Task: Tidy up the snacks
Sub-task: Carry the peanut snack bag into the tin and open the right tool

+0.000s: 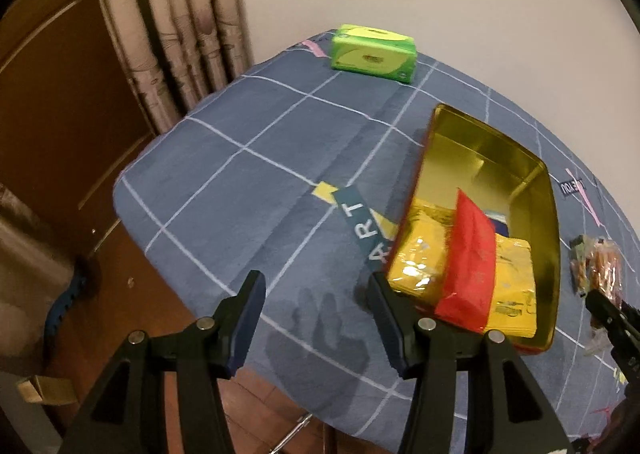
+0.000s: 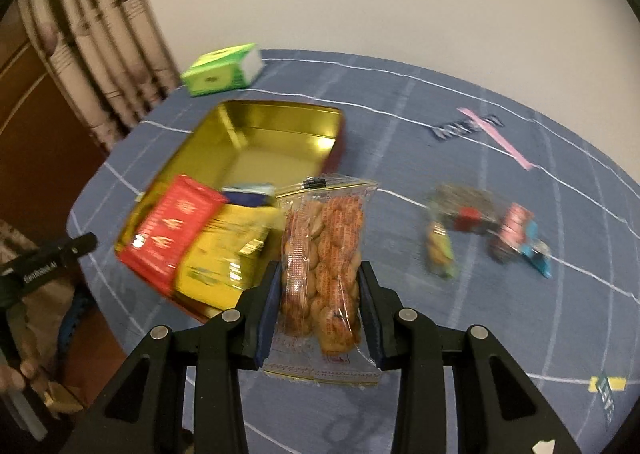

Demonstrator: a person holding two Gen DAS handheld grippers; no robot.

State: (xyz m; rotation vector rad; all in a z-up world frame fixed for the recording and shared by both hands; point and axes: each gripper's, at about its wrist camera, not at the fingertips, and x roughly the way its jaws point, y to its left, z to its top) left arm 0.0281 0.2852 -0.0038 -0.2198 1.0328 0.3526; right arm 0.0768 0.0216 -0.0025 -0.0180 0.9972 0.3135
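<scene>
Plainly, our right gripper [image 2: 318,314] pinches a clear peanut packet [image 2: 322,266] upright between its jaws, the pads pressing on both sides. We see tan nuts through the film, red print on it, and a sealed strip at top and bottom. The packet is held above the blue checked worktop [image 2: 440,294], just beside the near right corner of the tin [image 2: 280,121].

Gold inside and red outside, the tin lies open with a red pack [image 2: 172,230] leaning over yellow packs [image 2: 224,262] at its near end; a blue wrapper [image 2: 250,195] behind them is mostly hidden. Our left gripper [image 1: 316,318] hovers with jaws spread and nothing between them, left of the tin.

Three or four small snacks [image 2: 488,225] lie to the right, too blurred to name. A green tissue pack [image 1: 372,53] sits at the far edge. In the left view the right gripper is cut off by the frame.
</scene>
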